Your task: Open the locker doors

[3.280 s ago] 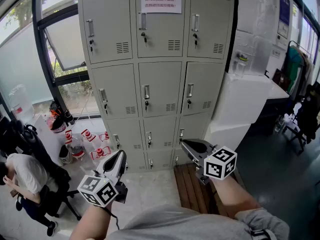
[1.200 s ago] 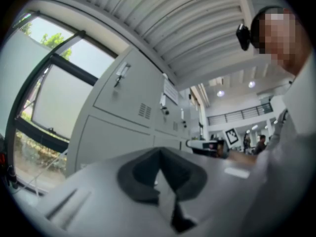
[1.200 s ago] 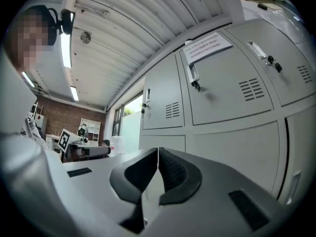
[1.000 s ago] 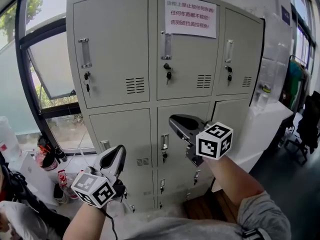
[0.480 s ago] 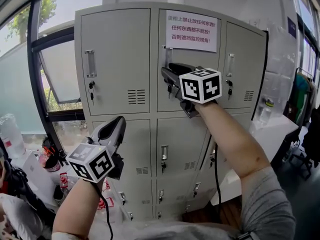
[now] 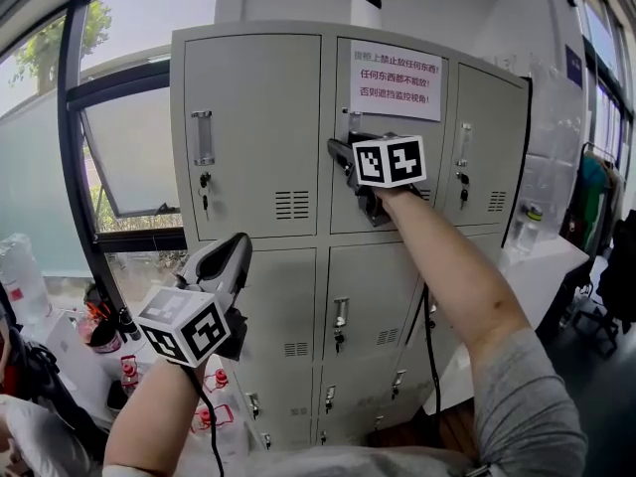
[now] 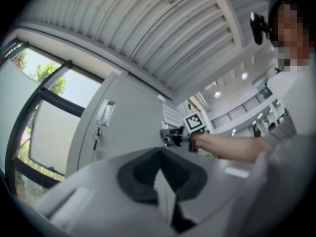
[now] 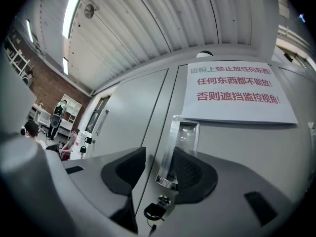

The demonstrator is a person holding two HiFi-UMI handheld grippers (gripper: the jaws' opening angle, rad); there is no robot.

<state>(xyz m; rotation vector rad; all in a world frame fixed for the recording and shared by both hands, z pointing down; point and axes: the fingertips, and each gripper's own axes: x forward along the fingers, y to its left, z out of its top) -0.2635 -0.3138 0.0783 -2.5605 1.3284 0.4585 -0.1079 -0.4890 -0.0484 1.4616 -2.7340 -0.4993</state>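
The grey locker stands before me with every door in view shut. A white notice is taped on the top middle door. My right gripper is raised to that door's chrome handle. In the right gripper view the handle stands between the jaws of the right gripper. They have just been opening, and a gap shows on both sides, so it is open. A key hangs in the lock below. My left gripper hovers lower left, shut and holding nothing, away from the doors.
A tall window adjoins the locker on the left. Red and white items lie on the floor below. A white counter and hanging clothes are at the right. A white object sits on top of the locker.
Both hands have risen. The right gripper climbed from the middle row of doors to the top middle door's handle, and its jaws have spread around that handle.
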